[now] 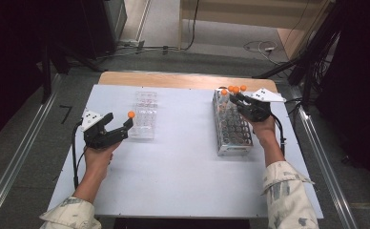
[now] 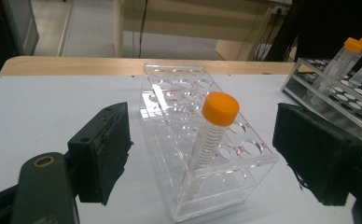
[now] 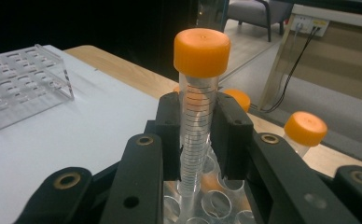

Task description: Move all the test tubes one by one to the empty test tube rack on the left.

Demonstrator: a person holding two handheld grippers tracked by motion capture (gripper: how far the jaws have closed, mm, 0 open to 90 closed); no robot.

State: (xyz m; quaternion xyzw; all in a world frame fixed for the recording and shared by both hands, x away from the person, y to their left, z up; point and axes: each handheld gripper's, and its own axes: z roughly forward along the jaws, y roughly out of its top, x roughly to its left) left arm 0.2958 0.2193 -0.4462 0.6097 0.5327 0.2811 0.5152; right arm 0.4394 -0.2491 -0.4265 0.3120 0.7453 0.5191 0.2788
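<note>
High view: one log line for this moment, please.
left claw open by clear rack | right claw shut on tube | over metal rack

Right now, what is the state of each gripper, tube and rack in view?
left gripper: open, jaws on either side of the clear rack
right gripper: shut on a tube
tube in right gripper: capped, upright
tube in clear rack: capped, tilted
clear rack: upright, mostly unfilled
metal rack: few tubes at far end

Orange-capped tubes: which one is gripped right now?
The tube over the metal rack, clamped between the right gripper fingers. The tube in the clear rack stands free between the open left gripper fingers.
</note>
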